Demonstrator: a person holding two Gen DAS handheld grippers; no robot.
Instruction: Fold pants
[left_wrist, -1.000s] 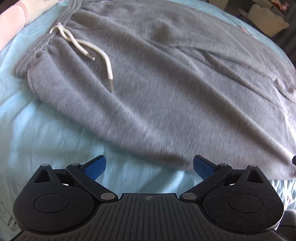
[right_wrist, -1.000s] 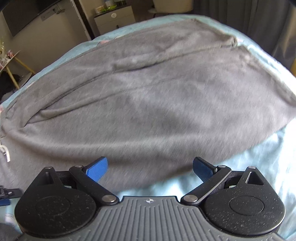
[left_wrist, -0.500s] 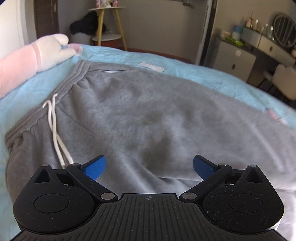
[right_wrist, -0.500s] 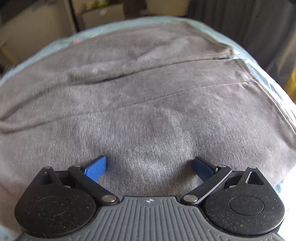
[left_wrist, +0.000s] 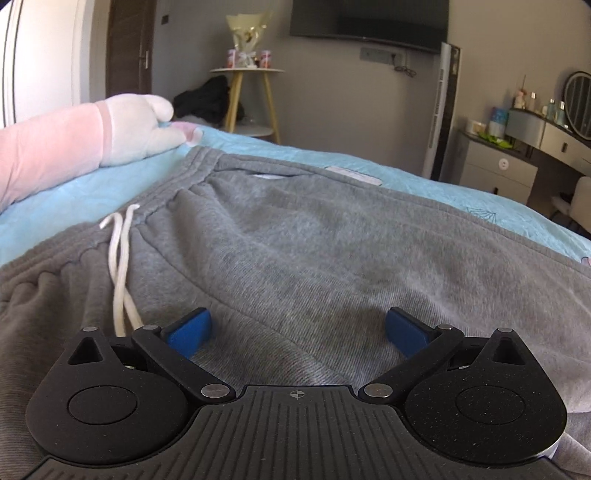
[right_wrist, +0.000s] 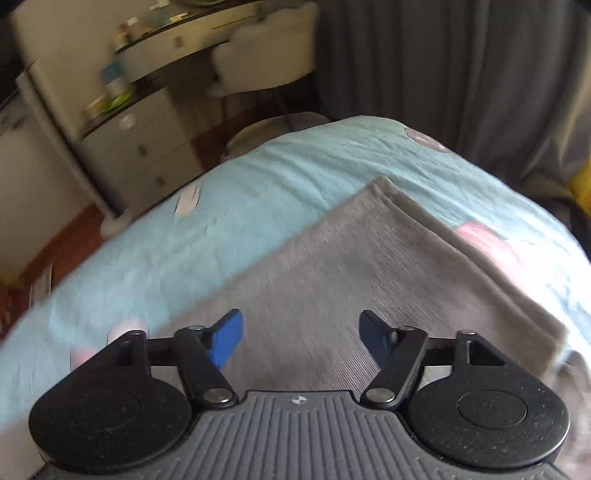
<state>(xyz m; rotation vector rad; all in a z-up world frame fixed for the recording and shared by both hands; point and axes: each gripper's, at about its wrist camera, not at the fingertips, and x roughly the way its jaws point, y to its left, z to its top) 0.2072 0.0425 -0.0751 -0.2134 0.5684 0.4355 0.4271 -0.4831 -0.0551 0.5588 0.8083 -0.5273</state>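
Observation:
Grey sweatpants (left_wrist: 295, 251) lie flat on a light blue bedspread (left_wrist: 92, 184). In the left wrist view the waistband and a white drawstring (left_wrist: 120, 266) are at the left. My left gripper (left_wrist: 299, 325) hovers low over the hip area, open, with nothing between its blue pads. In the right wrist view the leg end (right_wrist: 351, 266) of the sweatpants shows, with its hem running to the right. My right gripper (right_wrist: 301, 334) is above that leg end; its jaws are closing, and no cloth is pinched between them.
A pink and white plush toy (left_wrist: 74, 140) lies on the bed beyond the waistband. A yellow-legged side table (left_wrist: 247, 96) and a dresser (left_wrist: 524, 162) stand past the bed. Drawers (right_wrist: 136, 147), a chair (right_wrist: 266, 62) and dark curtains (right_wrist: 461, 74) surround the foot end.
The left gripper moved toward the waistband and tilted up, bringing the room into view. The right gripper swept along the leg to its hem end, and its jaws narrowed.

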